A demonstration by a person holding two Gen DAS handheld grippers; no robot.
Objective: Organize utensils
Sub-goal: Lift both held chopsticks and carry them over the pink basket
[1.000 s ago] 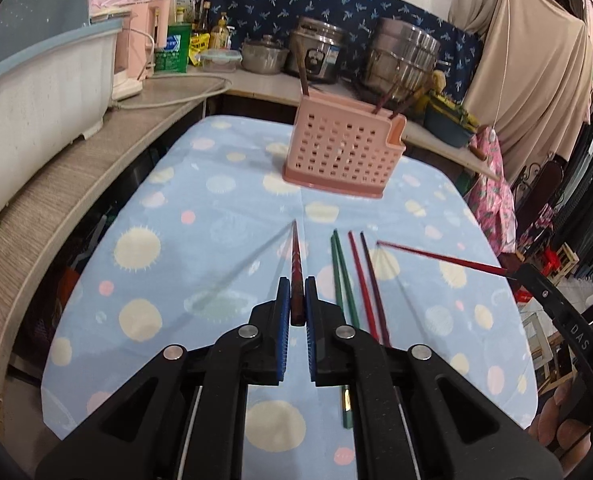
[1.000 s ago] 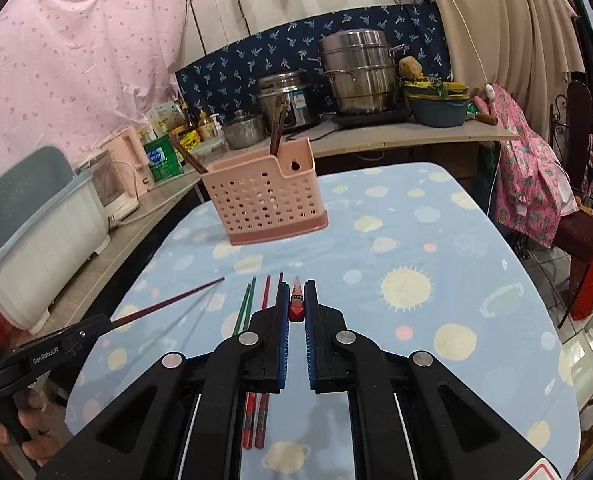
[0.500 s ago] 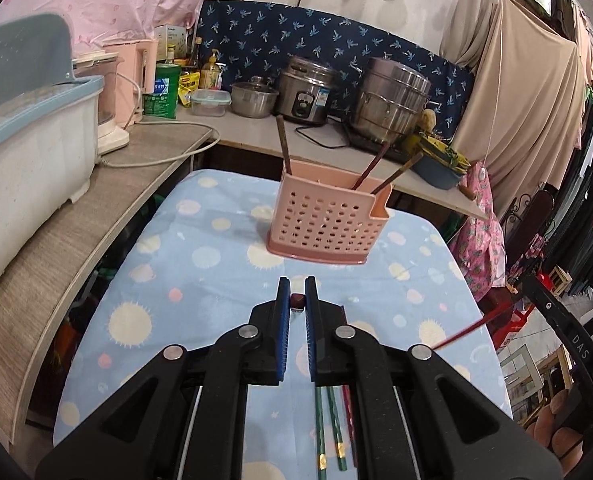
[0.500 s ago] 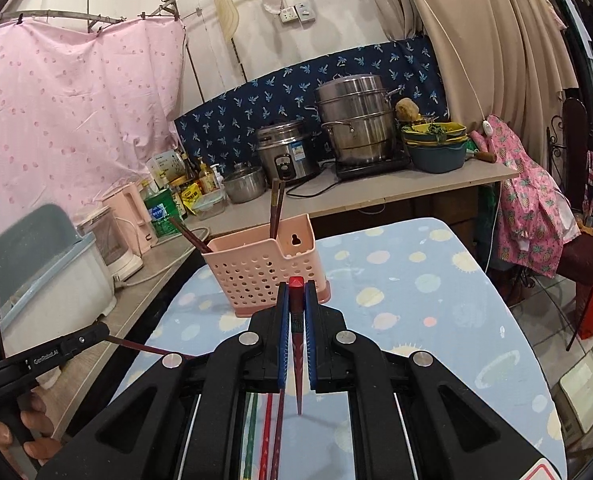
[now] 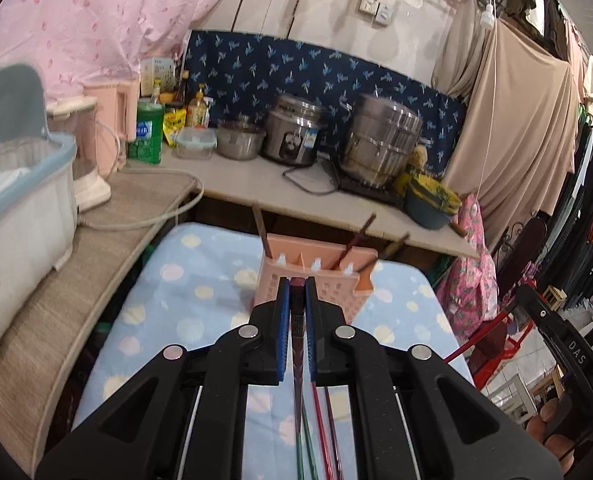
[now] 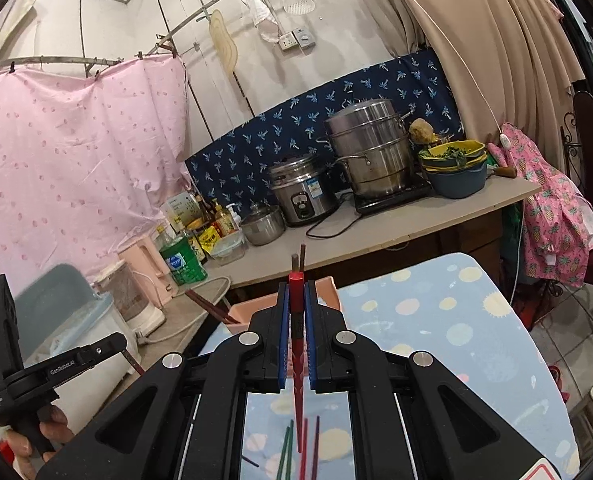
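Observation:
My left gripper [image 5: 296, 288] is shut on a dark red chopstick [image 5: 296, 344] that hangs point down, held above the table in front of the pink slotted utensil holder [image 5: 352, 276]. The holder has a few chopsticks standing in it. My right gripper [image 6: 296, 292] is shut on a red chopstick [image 6: 296, 360], point down, with the pink holder [image 6: 328, 292] partly hidden behind its fingers. Green and red chopsticks [image 6: 300, 448] lie on the blue dotted tablecloth [image 6: 436, 320] below; they also show in the left wrist view [image 5: 316, 432].
A counter [image 5: 256, 184] behind the table carries a rice cooker [image 5: 296, 132], a steel steamer pot [image 5: 380, 144], bowls and bottles. A white and blue tub [image 5: 16, 200] stands on the left ledge. A chair with pink cloth [image 6: 556, 216] stands at the right.
Both grippers have lifted their chopsticks off the table and tilted them from flat to point down. Both have moved toward the pink holder.

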